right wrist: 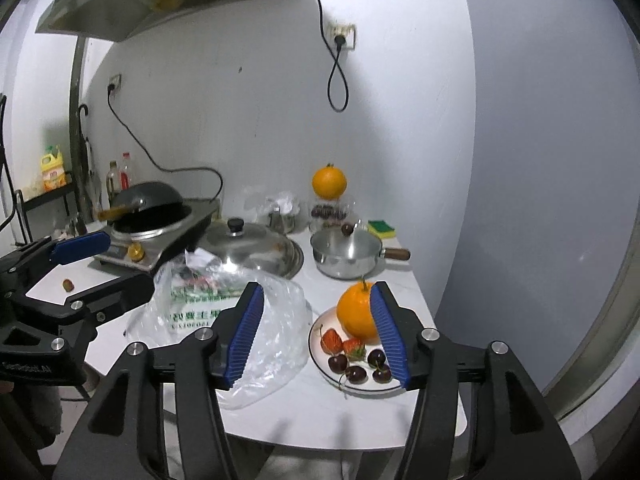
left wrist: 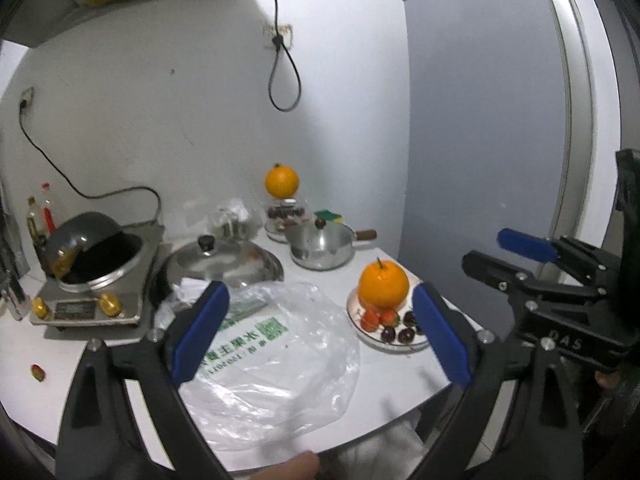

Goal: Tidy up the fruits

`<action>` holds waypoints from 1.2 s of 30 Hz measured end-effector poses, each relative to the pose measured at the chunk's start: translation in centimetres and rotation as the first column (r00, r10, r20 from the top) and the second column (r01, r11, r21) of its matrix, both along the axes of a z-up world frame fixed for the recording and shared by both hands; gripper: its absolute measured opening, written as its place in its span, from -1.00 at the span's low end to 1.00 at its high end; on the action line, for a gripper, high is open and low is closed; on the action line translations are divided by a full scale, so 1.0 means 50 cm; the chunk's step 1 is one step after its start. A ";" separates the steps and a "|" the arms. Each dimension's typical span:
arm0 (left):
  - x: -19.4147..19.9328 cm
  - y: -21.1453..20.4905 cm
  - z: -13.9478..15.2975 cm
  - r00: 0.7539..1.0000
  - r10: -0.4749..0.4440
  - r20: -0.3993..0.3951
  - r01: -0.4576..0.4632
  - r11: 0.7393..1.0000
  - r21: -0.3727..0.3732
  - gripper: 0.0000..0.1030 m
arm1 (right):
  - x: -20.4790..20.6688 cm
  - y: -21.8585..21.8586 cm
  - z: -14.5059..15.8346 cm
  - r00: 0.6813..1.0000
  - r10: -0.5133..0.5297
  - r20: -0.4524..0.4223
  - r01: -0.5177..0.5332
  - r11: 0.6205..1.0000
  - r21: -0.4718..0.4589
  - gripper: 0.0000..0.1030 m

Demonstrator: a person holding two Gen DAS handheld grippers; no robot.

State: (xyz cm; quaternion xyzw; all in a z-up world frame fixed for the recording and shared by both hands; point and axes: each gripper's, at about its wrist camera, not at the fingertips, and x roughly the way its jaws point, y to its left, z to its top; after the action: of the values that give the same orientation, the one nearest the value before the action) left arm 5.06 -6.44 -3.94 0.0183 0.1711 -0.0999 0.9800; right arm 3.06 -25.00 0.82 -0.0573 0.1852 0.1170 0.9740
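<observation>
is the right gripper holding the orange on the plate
No, the right gripper is open and empty in front of the orange on the plate.

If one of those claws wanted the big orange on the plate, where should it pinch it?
Probably across the widest part of the orange, one pad on each side, coming down from above. The strawberries and cherries crowd its near side on the plate, so a low approach risks knocking them. The right gripper is open, seemingly wide enough.

Both wrist views face the wall, sharing the plate [left wrist: 386,344] [right wrist: 316,344].
</observation>
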 end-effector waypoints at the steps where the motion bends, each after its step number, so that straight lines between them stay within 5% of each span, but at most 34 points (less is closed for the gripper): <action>1: -0.006 0.003 0.006 1.000 0.009 0.011 -0.009 1.000 0.001 0.83 | -0.006 0.001 0.007 1.000 -0.002 0.011 0.002 1.000 0.002 0.24; 16: -0.105 0.037 0.079 0.986 0.099 0.134 -0.098 0.995 -0.010 0.86 | -0.070 -0.003 0.070 0.993 -0.051 0.103 0.046 0.997 0.058 0.35; 36: -0.123 0.062 0.072 0.981 0.137 0.134 -0.135 0.991 -0.025 0.91 | -0.089 0.015 0.078 0.992 -0.041 0.121 0.035 0.998 0.052 0.36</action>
State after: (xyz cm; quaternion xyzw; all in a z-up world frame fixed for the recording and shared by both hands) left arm -1.07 -3.32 -0.35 0.0055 0.1040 -0.0327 0.9940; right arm -1.40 -24.27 4.72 -0.0367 0.1232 0.0992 0.9867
